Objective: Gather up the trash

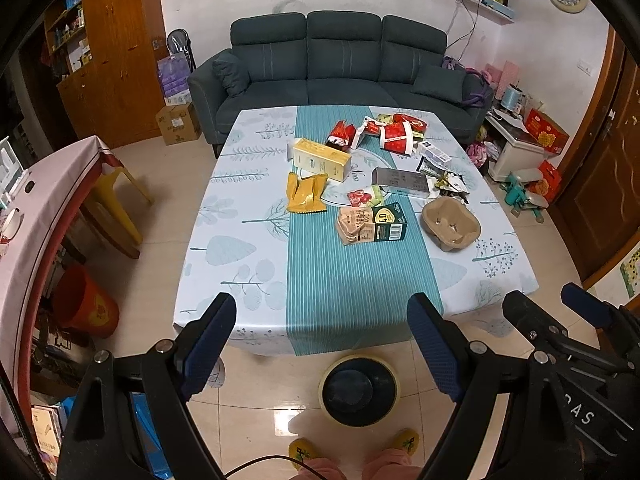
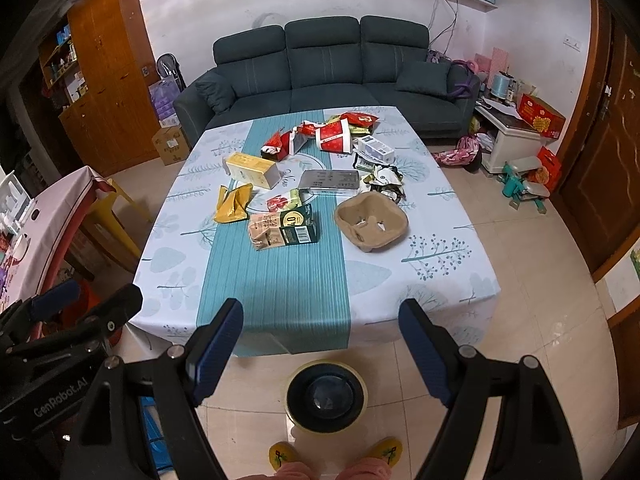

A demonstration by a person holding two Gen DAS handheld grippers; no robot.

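Trash lies on the far half of the table (image 1: 224, 264): a yellow box (image 1: 320, 159), a yellow wrapper (image 1: 305, 193), a green carton (image 1: 376, 224), a cardboard cup holder (image 1: 451, 224), a grey box (image 1: 400, 181) and red wrappers (image 1: 396, 132). The same items show in the right wrist view: the carton (image 2: 286, 228), cup holder (image 2: 372, 222), yellow box (image 2: 251, 169). A round bin (image 1: 360, 390) (image 2: 326, 394) stands on the floor before the table. My left gripper (image 1: 324, 344) and right gripper (image 2: 320, 350) are open and empty, held above the near table edge.
A dark sofa (image 1: 340, 68) stands behind the table. A side table with a pink cloth (image 1: 44, 200), a yellow stool (image 1: 116, 204) and a red bucket (image 1: 86, 304) are at the left. Boxes and clutter (image 1: 528, 152) sit at the right. The person's slippers (image 1: 306, 450) are below.
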